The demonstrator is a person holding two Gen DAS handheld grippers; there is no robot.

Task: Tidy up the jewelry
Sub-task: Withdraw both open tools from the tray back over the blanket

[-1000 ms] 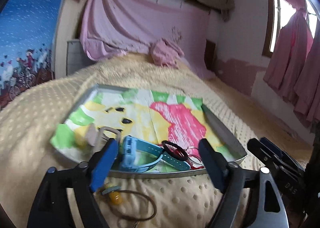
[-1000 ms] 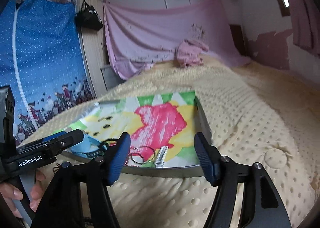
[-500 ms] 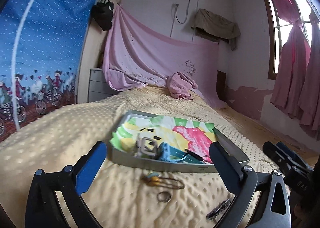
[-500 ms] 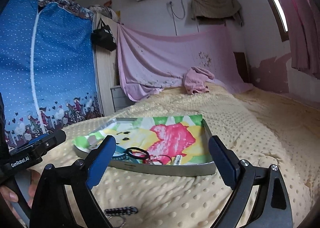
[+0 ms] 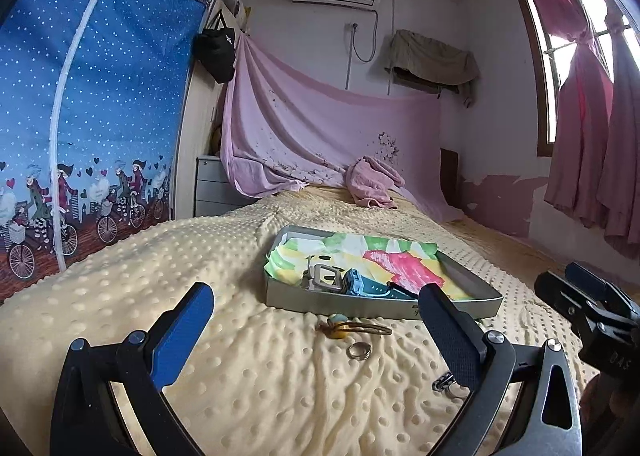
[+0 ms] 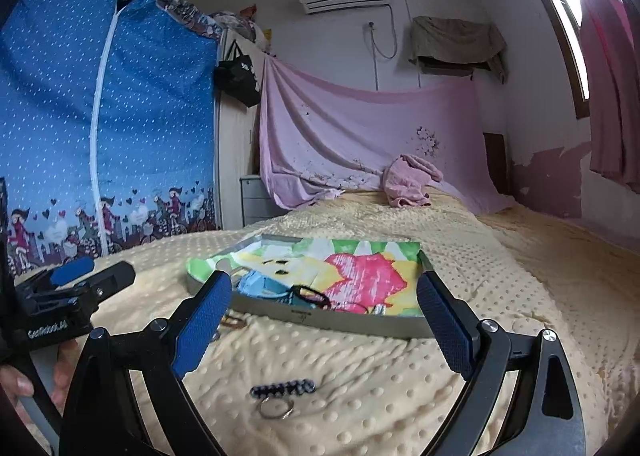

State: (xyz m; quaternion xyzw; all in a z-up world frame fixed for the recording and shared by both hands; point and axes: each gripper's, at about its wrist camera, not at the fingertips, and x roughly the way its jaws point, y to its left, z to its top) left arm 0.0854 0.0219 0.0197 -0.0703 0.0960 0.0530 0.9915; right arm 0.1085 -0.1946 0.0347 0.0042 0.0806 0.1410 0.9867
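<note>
A grey metal tray (image 5: 344, 302) lined with a colourful cloth sits on the yellow dotted blanket; it also shows in the right wrist view (image 6: 340, 322). Inside lie a light-blue watch (image 5: 354, 282), a silver buckle piece (image 5: 322, 276) and a black hair tie (image 6: 310, 294). On the blanket in front of the tray lie a yellow-bead cord (image 5: 352, 328), a small ring (image 5: 359, 350), and a dark braided keychain with a ring (image 6: 282, 390). My left gripper (image 5: 316, 320) is open and empty, back from the tray. My right gripper (image 6: 322, 316) is open and empty above the keychain.
The bed (image 5: 224, 248) stretches back to a pink towel (image 5: 372, 182) and a hanging pink sheet. A blue curtain (image 5: 80, 96) and a grey drawer unit (image 5: 212, 188) stand left. The window and pink curtains (image 5: 592, 116) are at right.
Both grippers have pulled back and up from the tray and opened wider. The tray now looks smaller and farther, and the loose pieces on the blanket have come into view.
</note>
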